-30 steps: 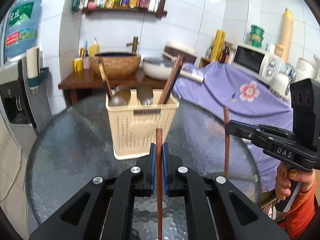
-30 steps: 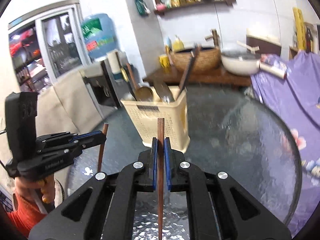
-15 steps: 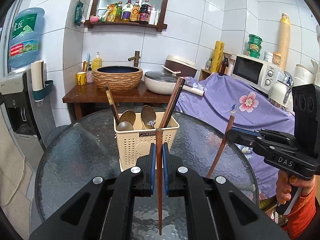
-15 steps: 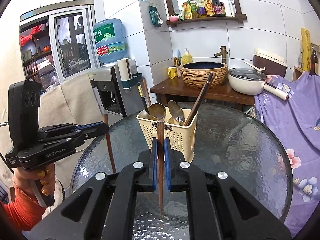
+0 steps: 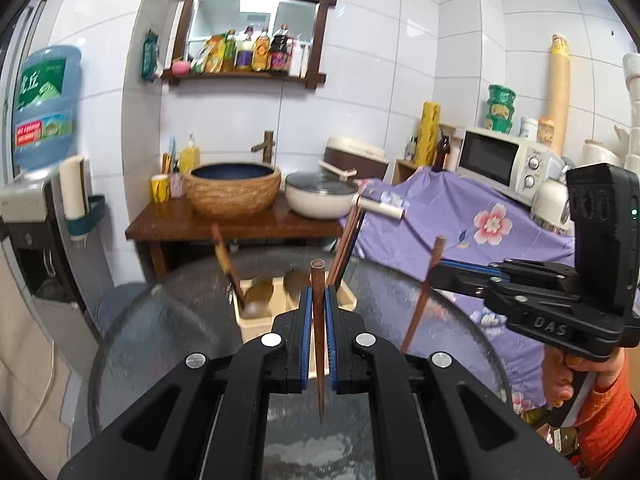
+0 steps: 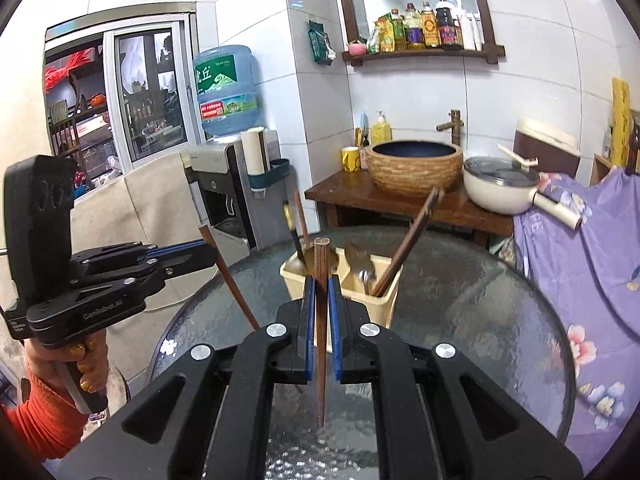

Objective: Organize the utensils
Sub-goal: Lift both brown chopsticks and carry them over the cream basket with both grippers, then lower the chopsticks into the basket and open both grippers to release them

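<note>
The left gripper (image 5: 319, 300) has its blue-lined pads pressed together on a slim, dark-brown wooden chopstick (image 5: 319, 336), round at the top and tapering to a point that hangs clear above the desk (image 5: 168, 332). The right gripper (image 6: 320, 296) is clamped the same way on a second chopstick (image 6: 321, 332) of the same grainy wood, square-cut at its upper end. Each stick stands nearly upright between the pads. In the left wrist view the right gripper's stick leans slightly; in the right wrist view the left gripper's stick slants as well. Both black, angular tools are held by hands with orange sleeves (image 6: 44, 420).

Just beyond the fingertips stands the cream plastic utensil basket (image 6: 382, 300), rectangular and divided into compartments. It holds two metal spoons (image 6: 360, 262), a dark-handled ladle (image 6: 298, 264) and a leaning bundle of brown chopsticks (image 6: 408, 248). The desk is a round pane of pebbled, dimpled glass.

Compared with a second ago, both grippers have risen: the basket sits lower in each view and its perforated front is now mostly hidden behind the fingers, while more of the tiled wall and wooden shelf (image 5: 244, 76) shows above. The grips on both sticks are unchanged.
</note>
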`<move>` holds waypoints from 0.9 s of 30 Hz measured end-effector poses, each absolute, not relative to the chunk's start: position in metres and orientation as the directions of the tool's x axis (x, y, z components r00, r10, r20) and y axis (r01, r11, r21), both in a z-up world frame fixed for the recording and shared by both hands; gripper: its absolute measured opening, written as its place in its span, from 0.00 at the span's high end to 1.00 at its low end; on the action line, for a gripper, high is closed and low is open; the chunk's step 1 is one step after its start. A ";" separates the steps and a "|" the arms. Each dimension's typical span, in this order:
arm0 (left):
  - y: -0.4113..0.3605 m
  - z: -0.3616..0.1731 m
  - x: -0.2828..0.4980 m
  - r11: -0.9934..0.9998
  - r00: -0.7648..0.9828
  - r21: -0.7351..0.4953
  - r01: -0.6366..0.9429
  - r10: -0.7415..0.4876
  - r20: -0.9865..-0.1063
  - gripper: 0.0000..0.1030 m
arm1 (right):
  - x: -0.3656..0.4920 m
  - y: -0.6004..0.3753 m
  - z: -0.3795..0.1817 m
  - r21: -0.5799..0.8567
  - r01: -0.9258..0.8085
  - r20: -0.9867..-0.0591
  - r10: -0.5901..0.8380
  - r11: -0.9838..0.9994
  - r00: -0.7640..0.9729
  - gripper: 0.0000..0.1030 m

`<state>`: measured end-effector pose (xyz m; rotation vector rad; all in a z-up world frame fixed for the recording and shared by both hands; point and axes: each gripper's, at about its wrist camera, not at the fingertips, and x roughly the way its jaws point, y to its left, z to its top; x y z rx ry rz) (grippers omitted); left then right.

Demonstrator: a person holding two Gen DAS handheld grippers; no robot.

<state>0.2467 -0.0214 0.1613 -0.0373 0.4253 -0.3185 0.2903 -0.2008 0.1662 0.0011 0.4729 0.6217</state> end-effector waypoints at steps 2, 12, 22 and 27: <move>-0.021 0.178 0.253 0.950 0.870 -0.094 0.296 -0.309 -0.383 0.93 | 0.296 -0.199 0.181 0.133 -0.558 -0.414 0.557 0.819 0.720 0.93; -0.011 0.271 0.303 0.960 0.914 -0.122 0.254 -0.279 -0.295 0.93 | 0.328 -0.188 0.292 0.119 -0.533 -0.267 0.544 0.838 0.795 0.93; -0.005 0.246 0.363 0.974 0.909 -0.124 0.189 -0.221 -0.353 0.93 | 0.388 -0.169 0.272 0.112 -0.461 -0.336 0.470 0.880 0.816 0.93; -0.004 0.207 0.379 0.976 0.882 -0.127 0.177 -0.214 -0.419 0.93 | 0.407 -0.166 0.222 0.140 -0.441 -0.410 0.458 0.886 0.789 0.93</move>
